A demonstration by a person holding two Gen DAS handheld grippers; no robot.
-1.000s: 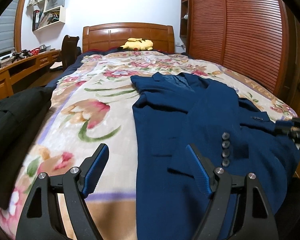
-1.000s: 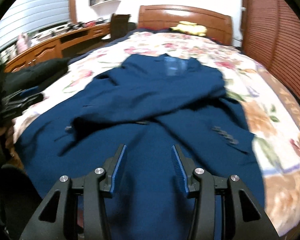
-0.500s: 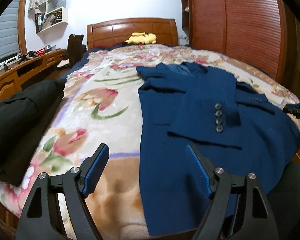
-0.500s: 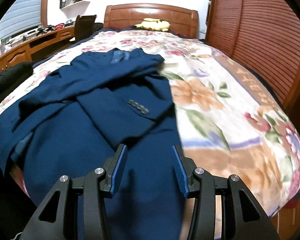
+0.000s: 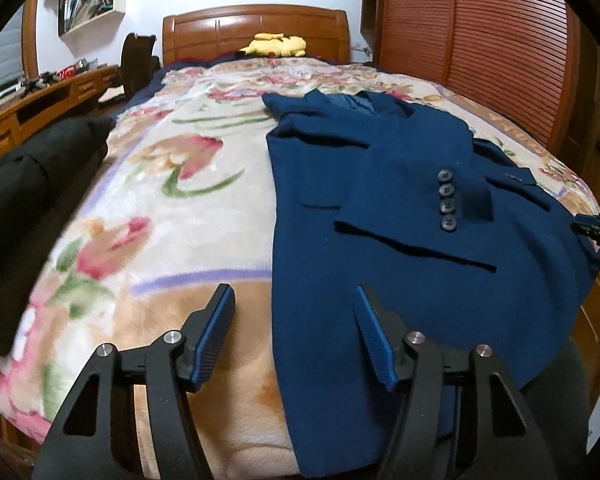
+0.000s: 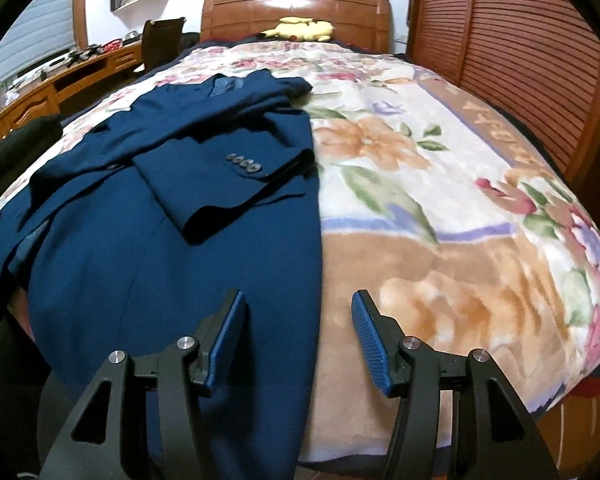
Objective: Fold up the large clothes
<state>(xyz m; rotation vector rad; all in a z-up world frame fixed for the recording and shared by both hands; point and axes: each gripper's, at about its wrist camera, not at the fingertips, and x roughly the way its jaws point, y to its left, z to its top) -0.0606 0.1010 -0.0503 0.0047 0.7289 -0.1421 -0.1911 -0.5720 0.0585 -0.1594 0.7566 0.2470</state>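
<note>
A navy jacket [image 5: 400, 208] is laid flat on the bed [image 5: 172, 208], hem toward the cameras, with both sleeves folded across the body; one cuff [image 6: 244, 168] with four buttons is seen resting on top. The cloth is judged to be a thick, lined suiting: soft enough to fold, heavier than a shirt, with some body at the shoulders and collar, so creases will be rounded rather than sharp. It is unlikely to slip on the fleecy blanket. The two hem corners are judged the best places to be taken, one per side, so the lower part can be lifted toward the collar. The left claw [image 5: 296, 332] is held half open and closing, straddling the jacket's left edge without pressing it; the right claw [image 6: 298, 332] is half open and opening, straddling the right edge, nothing gripped. Orange lettering [image 6: 496, 120] on the blanket border cannot be read.
</note>
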